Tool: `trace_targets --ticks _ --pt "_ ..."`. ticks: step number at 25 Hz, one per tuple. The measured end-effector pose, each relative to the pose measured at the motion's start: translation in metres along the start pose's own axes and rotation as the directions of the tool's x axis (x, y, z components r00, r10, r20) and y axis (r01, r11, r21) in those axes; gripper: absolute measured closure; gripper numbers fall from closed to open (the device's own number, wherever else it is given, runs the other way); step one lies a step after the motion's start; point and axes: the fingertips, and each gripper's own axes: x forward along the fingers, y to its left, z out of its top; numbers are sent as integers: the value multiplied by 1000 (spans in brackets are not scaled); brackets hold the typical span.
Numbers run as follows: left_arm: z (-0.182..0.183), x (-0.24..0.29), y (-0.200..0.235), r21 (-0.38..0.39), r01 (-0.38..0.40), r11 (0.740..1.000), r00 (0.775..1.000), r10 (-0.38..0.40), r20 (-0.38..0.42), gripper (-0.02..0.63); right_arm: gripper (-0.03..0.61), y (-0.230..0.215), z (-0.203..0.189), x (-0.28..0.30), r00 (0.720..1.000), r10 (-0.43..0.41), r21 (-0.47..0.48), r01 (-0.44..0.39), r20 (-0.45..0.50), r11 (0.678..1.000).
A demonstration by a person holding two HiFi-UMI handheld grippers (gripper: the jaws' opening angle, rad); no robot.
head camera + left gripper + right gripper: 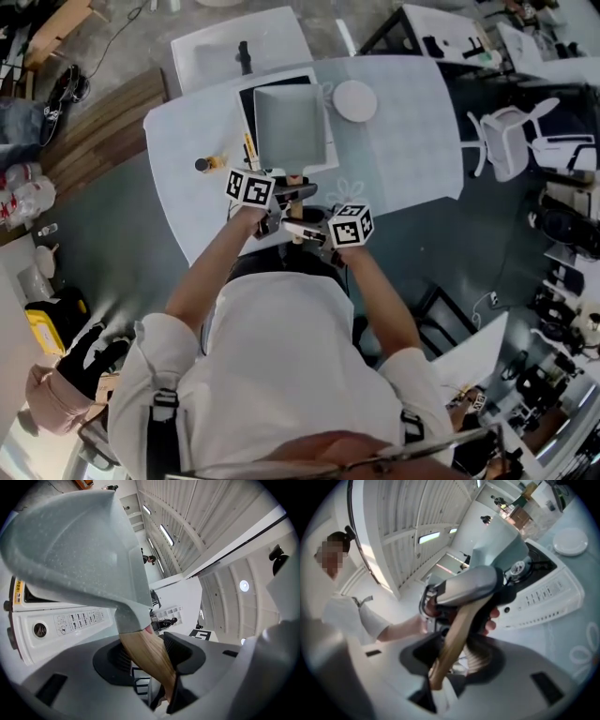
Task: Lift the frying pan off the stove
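Note:
A pale green square frying pan [291, 127] hangs tilted over the white stove [246, 103] on the pale table. Both grippers clamp its wooden handle [151, 654]. My left gripper [292, 190] grips nearer the pan, and its view looks up at the pan's underside [79, 545] above the stove's control panel [70, 620]. My right gripper [302, 228] holds the handle's end [452, 639], just behind the left one. In the right gripper view the pan [501, 541] is partly hidden by the left gripper's body [468, 585].
A white plate [354, 100] lies right of the stove. A small dark object [202, 164] and a yellow item [248, 150] sit left of it. A white chair [511, 141] stands beyond the table's right edge.

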Motion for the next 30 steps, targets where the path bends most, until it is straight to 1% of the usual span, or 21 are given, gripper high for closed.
trace_targets --ticks 7,10,16,23,27,30 --pt "-36 -3 -29 21 -22 1000 999 21 27 400 411 30 -35 -13 1000 30 -27 -31 -7 999" --pt "-53 -6 -41 27 -34 999 998 33 51 399 411 43 -52 -18 999 42 -40 -43 -31 998" --pt "-98 -11 -71 21 -49 999 995 46 93 400 408 76 -98 -33 995 59 -76 -65 -87 995" --pt "-147 -21 -98 28 -68 997 986 63 156 399 407 108 -149 -43 987 81 -121 -97 -136 988" --pt "-167 -32 -111 26 -75 997 982 70 175 399 405 127 -169 -42 982 99 -131 -120 -158 984" --pt "-172 -38 -120 28 -78 997 980 72 183 399 405 137 -174 -43 979 104 -142 -129 -174 981"
